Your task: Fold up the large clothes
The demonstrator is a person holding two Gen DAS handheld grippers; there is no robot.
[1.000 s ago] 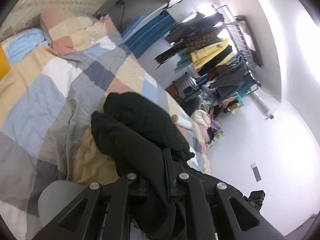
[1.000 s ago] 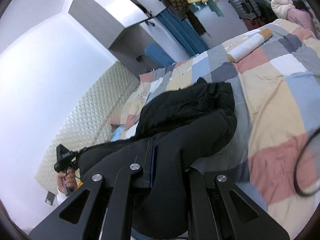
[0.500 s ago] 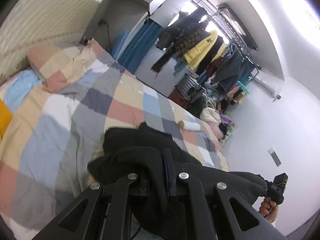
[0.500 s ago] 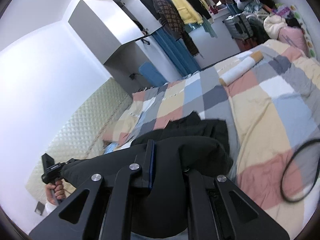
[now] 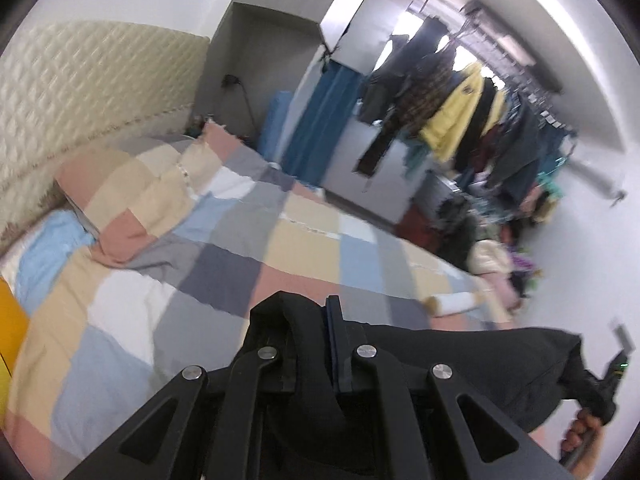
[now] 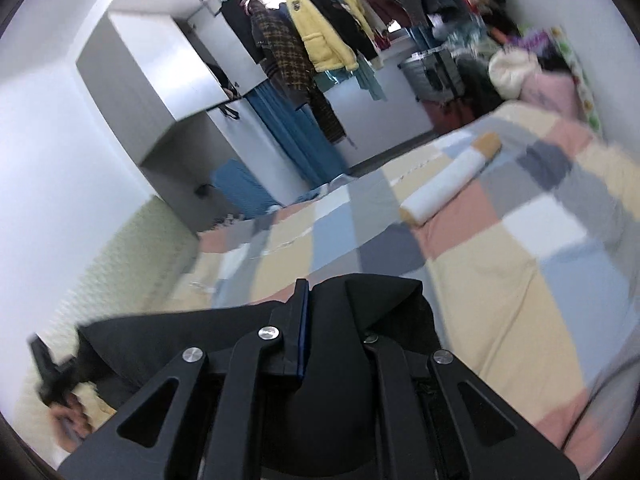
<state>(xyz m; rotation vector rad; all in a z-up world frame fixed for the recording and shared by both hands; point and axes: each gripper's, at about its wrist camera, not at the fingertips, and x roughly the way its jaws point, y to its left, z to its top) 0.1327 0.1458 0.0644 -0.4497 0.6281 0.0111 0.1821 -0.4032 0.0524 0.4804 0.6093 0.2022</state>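
Observation:
A large black garment (image 5: 460, 356) hangs stretched in the air between my two grippers, above the bed. My left gripper (image 5: 316, 320) is shut on one end of the black garment, cloth bunched between its fingers. My right gripper (image 6: 332, 300) is shut on the other end of the garment (image 6: 168, 340). In the left wrist view the right gripper (image 5: 600, 392) shows at the far right, held by a hand. In the right wrist view the left gripper (image 6: 52, 376) shows at the far left. The garment's lower part is hidden behind the grippers.
A bed with a checkered pastel quilt (image 5: 240, 232) lies below, with a pillow (image 5: 132, 184) by the padded headboard (image 5: 80, 92). A white roll (image 6: 448, 180) lies on the quilt. A rack of hanging clothes (image 6: 320, 40) and a grey wardrobe (image 6: 152, 76) stand beyond.
Both grippers have risen and moved apart. The black garment has come off the bed and is now pulled out taut between them.

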